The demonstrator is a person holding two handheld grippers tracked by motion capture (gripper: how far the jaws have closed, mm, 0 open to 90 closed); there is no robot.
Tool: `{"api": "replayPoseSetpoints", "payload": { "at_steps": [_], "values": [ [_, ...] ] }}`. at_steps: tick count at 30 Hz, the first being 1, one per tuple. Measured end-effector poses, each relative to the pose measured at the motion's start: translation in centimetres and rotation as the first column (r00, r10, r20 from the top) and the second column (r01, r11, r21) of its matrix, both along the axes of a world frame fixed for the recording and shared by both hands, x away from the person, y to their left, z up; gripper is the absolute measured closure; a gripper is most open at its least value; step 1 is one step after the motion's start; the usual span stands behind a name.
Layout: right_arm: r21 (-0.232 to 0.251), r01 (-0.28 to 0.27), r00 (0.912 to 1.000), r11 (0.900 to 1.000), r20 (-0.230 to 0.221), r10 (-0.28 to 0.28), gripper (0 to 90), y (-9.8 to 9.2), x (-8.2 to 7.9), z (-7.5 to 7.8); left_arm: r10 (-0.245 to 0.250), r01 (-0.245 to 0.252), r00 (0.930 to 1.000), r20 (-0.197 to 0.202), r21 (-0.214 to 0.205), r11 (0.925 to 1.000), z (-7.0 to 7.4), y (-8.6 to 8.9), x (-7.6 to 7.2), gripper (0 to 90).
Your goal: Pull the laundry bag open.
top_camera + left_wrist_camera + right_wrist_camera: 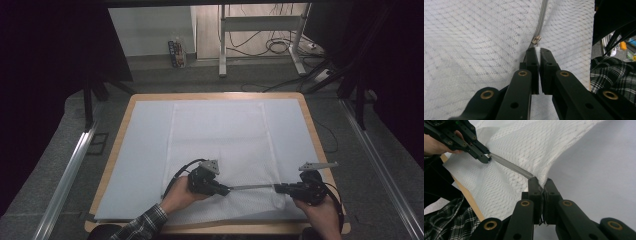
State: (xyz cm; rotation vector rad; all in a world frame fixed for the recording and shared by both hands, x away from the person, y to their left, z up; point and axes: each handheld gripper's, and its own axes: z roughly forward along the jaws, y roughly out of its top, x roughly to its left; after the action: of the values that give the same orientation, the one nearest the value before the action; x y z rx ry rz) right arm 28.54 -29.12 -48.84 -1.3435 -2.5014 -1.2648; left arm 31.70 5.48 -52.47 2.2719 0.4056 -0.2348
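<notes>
A white mesh bag [220, 145] lies spread flat on the pale mat [145, 150], its long side running away from the mat's near edge. Near that near edge a grey zipper [252, 187] stretches taut across the bag, lifting the mesh into a ridge. The small metal slider [537, 40] sits on the zipper's left part.

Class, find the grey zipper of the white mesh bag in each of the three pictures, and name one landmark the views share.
High view: the zipper runs level between the two grippers, low centre.
Left gripper view: it rises from the jaw tips to the top edge.
Right gripper view: it slants from the jaw tips up-left.
Shared landmark: the mesh bag.
</notes>
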Motion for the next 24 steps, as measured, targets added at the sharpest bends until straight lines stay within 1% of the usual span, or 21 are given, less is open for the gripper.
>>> {"api": "replayPoseSetpoints", "payload": {
  "at_steps": [1, 2, 3, 5, 7, 12, 18, 20, 23, 24],
  "values": [
    [0.002, -0.002, 1.0, 1.0, -0.004, 0.002, 86.1, 0.0, 0.0, 0.0, 0.001, -0.001, 1.0, 0.004, 0.006, 1.0, 0.0, 0.1, 0.0, 86.9],
    [-0.008, 0.003, 1.0, 1.0, 0.001, -0.003, 86.0, 0.0, 0.0, 0.0, 0.002, -0.002, 1.0, 0.0, 0.003, 1.0, 0.0, 0.2, 0.0, 86.9],
    [-0.002, 0.0, 1.0, 1.0, -0.002, 0.0, 86.0, 0.0, 0.0, 0.0, 0.003, -0.003, 1.0, 0.001, 0.006, 1.0, 0.0, 0.2, 0.0, 86.8],
    [-0.005, -0.002, 1.0, 1.0, -0.002, 0.002, 86.0, 0.0, 0.0, 0.0, 0.005, -0.005, 1.0, -0.002, -0.001, 1.0, 0.0, 0.4, 0.0, 86.9],
    [-0.013, -0.004, 1.0, 0.9999, 0.002, 0.004, 86.0, 0.1, 0.0, 0.0, 0.006, -0.006, 0.9999, 0.008, 0.013, 0.9999, 0.1, 0.5, -0.1, 86.8],
    [-0.009, 0.005, 1.0, 1.0, 0.0, -0.005, 86.1, 0.0, 0.0, 0.0, 0.018, -0.018, 0.9998, 0.004, 0.017, 0.9997, 0.0, 1.0, -0.1, 86.9],
    [-0.007, -0.002, 1.0, 1.0, -0.001, 0.002, 86.0, 0.1, 0.0, 0.0, 0.015, -0.015, 0.9999, 0.003, 0.007, 0.9999, 0.1, 1.4, -0.3, 86.9],
    [-0.012, 0.0, 1.0, 0.9999, 0.0, 0.0, 86.0, 0.1, -0.1, 0.0, 0.02, -0.02, 0.9998, 0.009, 0.018, 0.9996, 0.1, 1.5, -0.4, 86.9],
    [-0.005, 0.003, 1.0, 1.0, 0.0, -0.003, 86.0, -0.1, 0.0, 0.0, 0.035, -0.035, 0.9994, -0.003, 0.007, 0.9993, 0.1, 2.1, -0.3, 86.9],
    [-0.002, 0.005, 1.0, 1.0, 0.0, -0.005, 86.1, -0.1, 0.0, 0.0, 0.036, -0.036, 0.9993, -0.001, 0.007, 0.9993, 0.1, 2.2, -0.3, 86.9]
  ]
}}
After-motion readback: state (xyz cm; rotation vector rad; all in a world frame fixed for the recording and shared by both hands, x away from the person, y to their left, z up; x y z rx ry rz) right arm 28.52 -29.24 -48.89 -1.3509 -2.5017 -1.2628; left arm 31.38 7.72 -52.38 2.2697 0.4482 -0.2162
